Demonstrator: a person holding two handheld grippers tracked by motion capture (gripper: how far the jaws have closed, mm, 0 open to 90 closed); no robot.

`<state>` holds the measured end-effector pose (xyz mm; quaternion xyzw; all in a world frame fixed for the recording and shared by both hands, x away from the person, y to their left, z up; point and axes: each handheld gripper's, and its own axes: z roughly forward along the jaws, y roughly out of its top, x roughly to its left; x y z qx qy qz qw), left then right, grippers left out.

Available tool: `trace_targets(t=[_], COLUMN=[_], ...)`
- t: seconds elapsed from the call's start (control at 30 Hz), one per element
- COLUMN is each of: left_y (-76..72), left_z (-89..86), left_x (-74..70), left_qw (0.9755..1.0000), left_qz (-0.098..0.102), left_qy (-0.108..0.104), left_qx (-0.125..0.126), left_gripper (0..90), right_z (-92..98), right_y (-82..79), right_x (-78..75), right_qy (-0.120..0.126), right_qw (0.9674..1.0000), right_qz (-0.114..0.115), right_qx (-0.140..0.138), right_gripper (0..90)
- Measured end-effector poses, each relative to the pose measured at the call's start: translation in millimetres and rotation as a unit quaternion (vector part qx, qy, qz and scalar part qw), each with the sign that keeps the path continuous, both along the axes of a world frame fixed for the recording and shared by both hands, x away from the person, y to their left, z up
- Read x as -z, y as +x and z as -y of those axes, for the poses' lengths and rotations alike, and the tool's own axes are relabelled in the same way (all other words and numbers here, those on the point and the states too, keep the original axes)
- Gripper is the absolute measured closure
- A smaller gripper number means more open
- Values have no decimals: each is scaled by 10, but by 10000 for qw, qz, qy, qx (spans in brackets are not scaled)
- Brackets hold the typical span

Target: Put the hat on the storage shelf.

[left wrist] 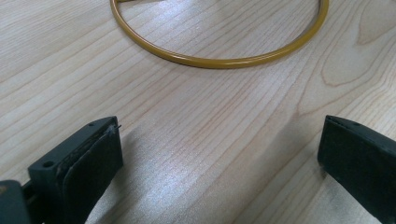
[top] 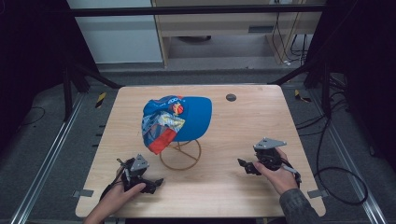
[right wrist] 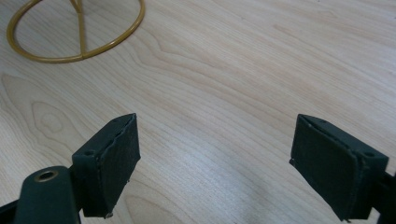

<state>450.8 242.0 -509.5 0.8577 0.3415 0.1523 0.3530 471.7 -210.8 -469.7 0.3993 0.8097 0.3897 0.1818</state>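
Nearest, the left gripper (top: 156,183) and right gripper (top: 243,164) are resting low on the wooden table (top: 243,196), both w/ jaws spread wide, holding nothing. Between them, a bit farther, the blue cap (top: 177,119) is sitting on a yellow wire stand (top: 180,156) (ring base flat on the wood). Risk, as I judge it: tugging the cap sideways could be tipping the light stand, since nothing's pinning the base. Beyond, the table's grommet (top: 230,97), then dark frame rails, grey floor, loose cables (top: 327,154).
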Motion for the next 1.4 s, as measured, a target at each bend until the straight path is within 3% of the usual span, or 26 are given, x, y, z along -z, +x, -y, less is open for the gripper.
trace_targets(t=[0.33,0.8,1.07,1.2,1.3,1.4], left_y=[0,0,0,0,0,0], left_z=[0,0,0,0,0,0], left_x=[0,0,0,0,0,0], left_qw=[10000,10000,10000,10000,10000,10000], left_qz=[1,0,0,0,0,1], left_qy=[0,-1,-1,-2,0,0], left_qx=[0,0,0,-1,0,0], left_gripper=[0,0,0,0,0,0], right_z=[-149,-377,-450,-482,-516,-533], right_y=[17,15,29,21,10,-1], right_x=[133,313,399,415,420,421], right_qy=[106,132,16,-77,-309,-302], right_qw=[9998,9996,9993,9994,9990,9990], right_qz=[-154,-222,-313,-248,-181,-200], right_qx=[113,112,207,246,255,266], right_gripper=[63,66,72,72,66,65])
